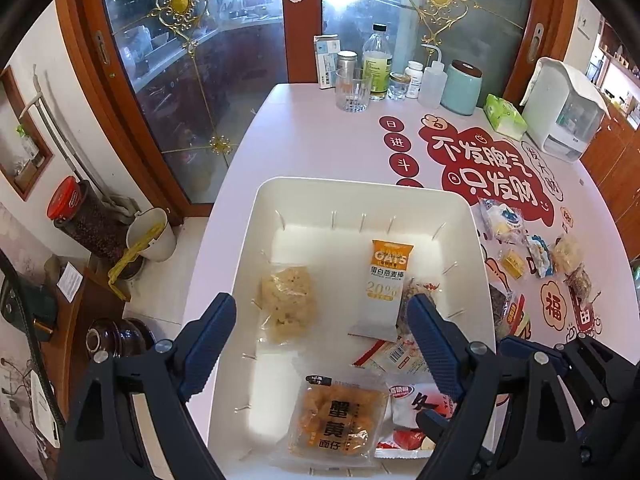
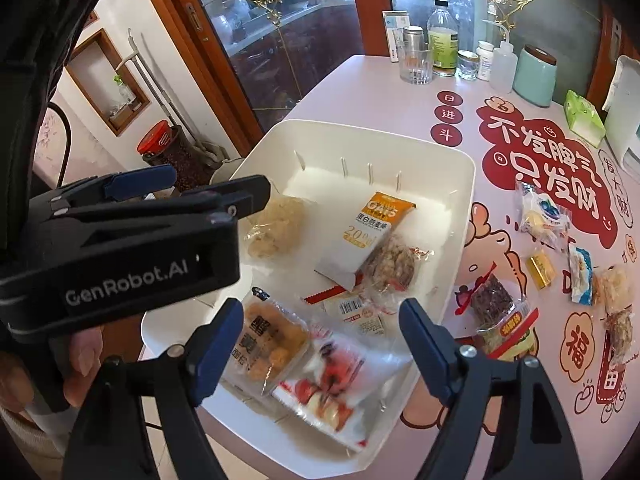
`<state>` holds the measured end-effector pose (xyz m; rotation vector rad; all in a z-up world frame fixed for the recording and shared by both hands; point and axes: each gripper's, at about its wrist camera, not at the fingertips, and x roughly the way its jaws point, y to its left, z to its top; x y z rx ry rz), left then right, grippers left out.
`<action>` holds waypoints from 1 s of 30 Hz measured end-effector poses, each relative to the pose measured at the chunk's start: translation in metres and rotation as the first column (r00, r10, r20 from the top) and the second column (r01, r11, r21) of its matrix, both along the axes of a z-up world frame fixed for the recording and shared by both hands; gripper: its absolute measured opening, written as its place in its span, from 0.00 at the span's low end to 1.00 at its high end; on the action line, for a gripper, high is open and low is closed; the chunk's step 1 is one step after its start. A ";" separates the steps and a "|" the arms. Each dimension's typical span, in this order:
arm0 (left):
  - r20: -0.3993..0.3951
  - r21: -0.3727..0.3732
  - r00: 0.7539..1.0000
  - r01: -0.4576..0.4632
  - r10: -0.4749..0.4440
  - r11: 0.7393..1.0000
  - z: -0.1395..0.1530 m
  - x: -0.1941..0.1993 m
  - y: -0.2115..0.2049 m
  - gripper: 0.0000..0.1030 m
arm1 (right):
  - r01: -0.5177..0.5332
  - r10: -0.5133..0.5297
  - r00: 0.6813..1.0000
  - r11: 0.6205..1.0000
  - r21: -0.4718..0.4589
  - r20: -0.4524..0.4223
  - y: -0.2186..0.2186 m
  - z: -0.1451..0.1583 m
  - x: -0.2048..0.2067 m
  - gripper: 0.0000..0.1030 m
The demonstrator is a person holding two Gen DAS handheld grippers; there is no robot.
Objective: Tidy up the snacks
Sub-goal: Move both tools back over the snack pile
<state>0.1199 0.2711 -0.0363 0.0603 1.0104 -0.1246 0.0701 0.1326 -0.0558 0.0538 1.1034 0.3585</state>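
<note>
A white bin (image 1: 280, 200) (image 2: 460, 184) sits on the pink table and holds several snack packs: an oats bar (image 1: 386, 280) (image 2: 366, 232), a pale rice crisp (image 1: 288, 300) (image 2: 272, 228), a fried noodle pack (image 1: 336, 420) (image 2: 268, 344) and a red and white pack (image 2: 324, 388). My left gripper (image 1: 324, 344) is open and empty above the bin; it also shows in the right wrist view (image 2: 208, 184). My right gripper (image 2: 320, 344) is open and empty over the bin's near end. Loose snacks (image 1: 540, 256) (image 2: 560, 264) lie on the table right of the bin.
Bottles, a glass (image 1: 352, 90) (image 2: 416, 62), a teal jar (image 1: 462, 88) and a tissue pack (image 1: 504, 116) stand at the table's far edge. A white appliance (image 1: 560, 116) is at the far right. A glass cabinet is behind; a red-lidded jar (image 1: 68, 208) sits at the left.
</note>
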 end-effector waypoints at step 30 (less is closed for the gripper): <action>-0.045 0.024 0.991 0.125 -0.124 0.992 0.000 -0.016 -0.091 0.84 | 0.079 -0.078 0.996 0.997 -0.020 0.034 -0.089 0.009 -0.029 0.79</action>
